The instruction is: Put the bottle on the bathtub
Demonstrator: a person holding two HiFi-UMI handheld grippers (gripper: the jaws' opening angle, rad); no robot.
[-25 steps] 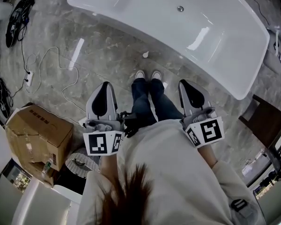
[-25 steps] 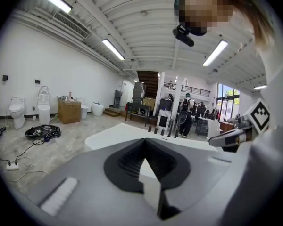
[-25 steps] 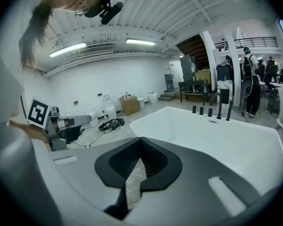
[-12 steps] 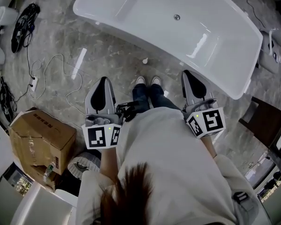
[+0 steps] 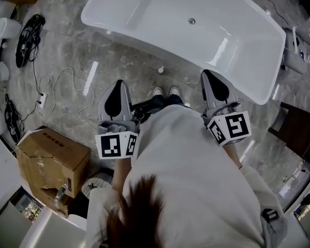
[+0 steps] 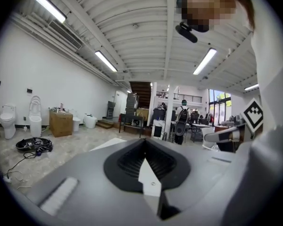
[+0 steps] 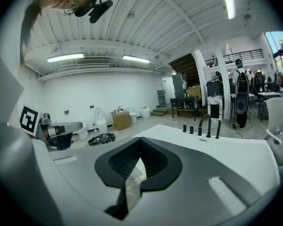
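The white bathtub point(image 5: 144, 37) lies across the floor ahead of me, empty, with its drain point(image 5: 191, 21) showing; its rim also shows in the right gripper view as a white edge point(image 7: 172, 132). I see no bottle in any view. My left gripper point(image 5: 118, 82) is held in front of my body, its jaws together with nothing between them point(image 6: 144, 150). My right gripper point(image 5: 209, 74) hangs closer to the tub's near wall, likewise shut and empty point(image 7: 138, 147). Both point toward the tub, roughly level.
A small white object point(image 5: 160, 69) lies on the marble floor by the tub. A cardboard box point(image 5: 51, 156), a white cable point(image 5: 67, 84) and black gear point(image 5: 26, 30) sit at the left. A dark cabinet point(image 5: 299, 133) stands right. Black taps point(image 7: 207, 124) rise at the tub's far rim.
Both grippers have risen toward my head and look a little larger. My legs are now mostly hidden under my torso. The jaws stayed together.
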